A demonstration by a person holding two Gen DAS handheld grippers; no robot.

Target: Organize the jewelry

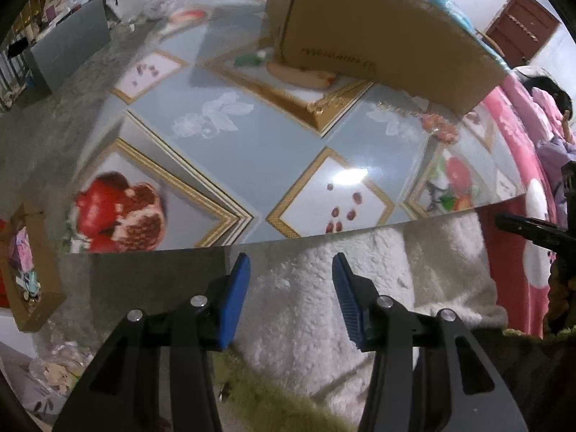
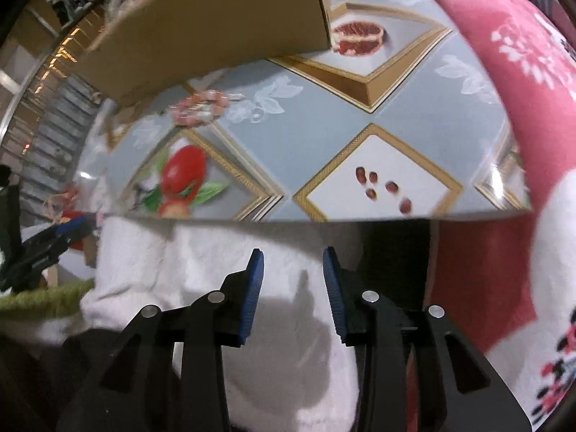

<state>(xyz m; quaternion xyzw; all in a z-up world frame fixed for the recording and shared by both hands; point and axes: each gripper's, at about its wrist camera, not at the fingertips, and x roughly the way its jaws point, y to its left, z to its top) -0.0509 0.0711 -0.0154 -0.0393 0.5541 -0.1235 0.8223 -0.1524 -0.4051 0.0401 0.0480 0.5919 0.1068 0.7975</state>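
A pink and orange beaded bracelet (image 1: 439, 126) (image 2: 201, 106) lies on the fruit-print tablecloth (image 1: 273, 151) (image 2: 324, 115), close to the near corner of a big cardboard box (image 1: 378, 28) (image 2: 216, 25). My left gripper (image 1: 291, 257) hangs below the table's near edge, over white fluffy fabric (image 1: 309, 309). Its blue pads stand open with nothing between them. My right gripper (image 2: 292, 252) is also open and empty, over the same white fabric (image 2: 201, 262), short of the table edge. Each gripper shows at the side of the other's view, left gripper (image 2: 72, 228) and right gripper (image 1: 518, 228).
A small open cardboard box (image 1: 36, 298) with small items inside sits low at the left. A pink flowered blanket (image 1: 518, 136) (image 2: 522, 82) borders the table on the right. Green fuzzy material (image 1: 273, 396) lies under the left gripper.
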